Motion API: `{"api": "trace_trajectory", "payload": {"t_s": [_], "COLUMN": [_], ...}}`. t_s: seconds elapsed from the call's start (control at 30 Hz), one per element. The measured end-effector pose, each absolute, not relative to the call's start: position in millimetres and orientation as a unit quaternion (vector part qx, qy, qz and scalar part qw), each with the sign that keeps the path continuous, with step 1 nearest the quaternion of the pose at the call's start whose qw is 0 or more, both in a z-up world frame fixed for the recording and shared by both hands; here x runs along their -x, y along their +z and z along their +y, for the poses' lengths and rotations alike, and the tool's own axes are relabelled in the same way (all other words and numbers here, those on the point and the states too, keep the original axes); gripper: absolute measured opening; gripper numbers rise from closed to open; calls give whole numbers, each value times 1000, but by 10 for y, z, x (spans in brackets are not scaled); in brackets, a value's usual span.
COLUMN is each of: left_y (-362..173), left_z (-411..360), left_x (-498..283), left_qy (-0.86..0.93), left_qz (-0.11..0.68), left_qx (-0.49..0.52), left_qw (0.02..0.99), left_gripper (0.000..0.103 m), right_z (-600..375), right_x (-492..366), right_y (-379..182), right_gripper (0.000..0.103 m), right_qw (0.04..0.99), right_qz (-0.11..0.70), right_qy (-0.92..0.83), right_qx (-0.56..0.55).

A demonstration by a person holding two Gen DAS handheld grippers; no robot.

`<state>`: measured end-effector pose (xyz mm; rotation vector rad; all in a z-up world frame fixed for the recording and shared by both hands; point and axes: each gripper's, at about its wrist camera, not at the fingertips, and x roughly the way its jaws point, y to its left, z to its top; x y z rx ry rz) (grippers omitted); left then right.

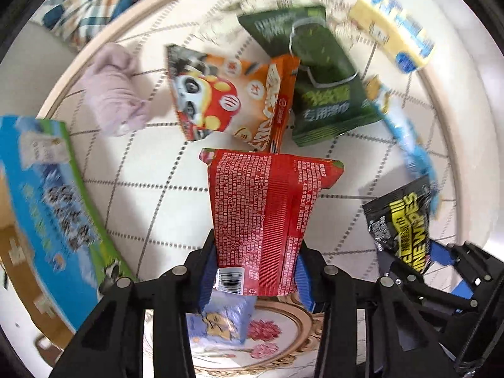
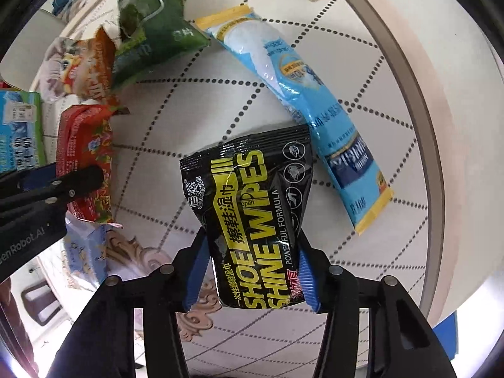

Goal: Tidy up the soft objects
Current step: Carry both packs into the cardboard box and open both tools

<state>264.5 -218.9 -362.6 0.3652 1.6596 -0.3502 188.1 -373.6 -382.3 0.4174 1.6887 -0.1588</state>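
A red packet (image 1: 267, 201) with white print hangs in my left gripper (image 1: 256, 252), whose blue pads press on both of its long sides near the barcode end. In the right wrist view the same red packet (image 2: 88, 145) shows at the left, with a black finger across it. My right gripper (image 2: 252, 245) is shut on a black and yellow shoe wipes pack (image 2: 252, 189), which is pinched narrow between the pads. That black pack (image 1: 400, 226) also appears at the lower right of the left wrist view. Both packs are above a round white quilted surface (image 1: 151, 173).
On the quilted surface lie an orange panda snack bag (image 1: 233, 94), a green wipes pack (image 1: 321, 88), a long light-blue pack (image 2: 299, 94), a yellow-white tissue pack (image 1: 390, 31) and a pink cloth (image 1: 113, 88). A blue-green box (image 1: 47, 204) stands at the left. A pale blue packet (image 1: 220, 318) lies below.
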Motion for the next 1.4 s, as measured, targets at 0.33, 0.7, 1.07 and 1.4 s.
{"api": "trace_trajectory", "payload": {"t_s": [0.33,0.7,1.07,1.4], "left_y": [-2316,-1453,-2250,-3223], "left_z": [-1389,68,1377,1715], "left_x": [-2280,-2297,-2973,-3596], "left_qy": [-138,-56,-18,-50], "left_qz": [667,614,672,738], "left_qx": [-14,42,83,111], "left_qw": [732,786,736,664], "left_gripper": [40,40,40,40], "right_z": [-3461,-2073,-430,116], "right_x": [-1858,-2173,-3025,-3685], "right_y": [-2789,-1627,-2205,-3194], "right_gripper": [53,53,53,53], "right_qw": [699,748,721,708], "right_qz": [685,632,667,693], "right_qy": [-2,134,137,94], "right_qx": [-204,-153,-128,-96]}}
